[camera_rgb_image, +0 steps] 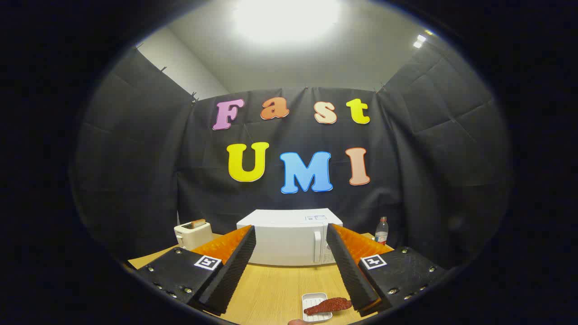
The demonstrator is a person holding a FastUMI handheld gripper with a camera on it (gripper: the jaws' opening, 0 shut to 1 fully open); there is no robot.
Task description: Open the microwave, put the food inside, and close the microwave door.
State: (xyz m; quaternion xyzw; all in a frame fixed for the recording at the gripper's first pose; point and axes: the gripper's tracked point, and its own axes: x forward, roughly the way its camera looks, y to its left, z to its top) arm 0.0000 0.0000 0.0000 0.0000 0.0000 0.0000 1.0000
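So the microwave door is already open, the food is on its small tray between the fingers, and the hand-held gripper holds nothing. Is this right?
Not quite: the gripper view shows the microwave door closed. The rest stands: the food lies on its small tray between the fingers, and the hand-held gripper is open, holding nothing.

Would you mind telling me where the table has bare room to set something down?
The widest bare patch is the wood between the open tool fingers, bordered ahead by the closed microwave and behind by the small tray with the food. It is tighter beside the microwave: a toaster on one side, a bottle on the other.
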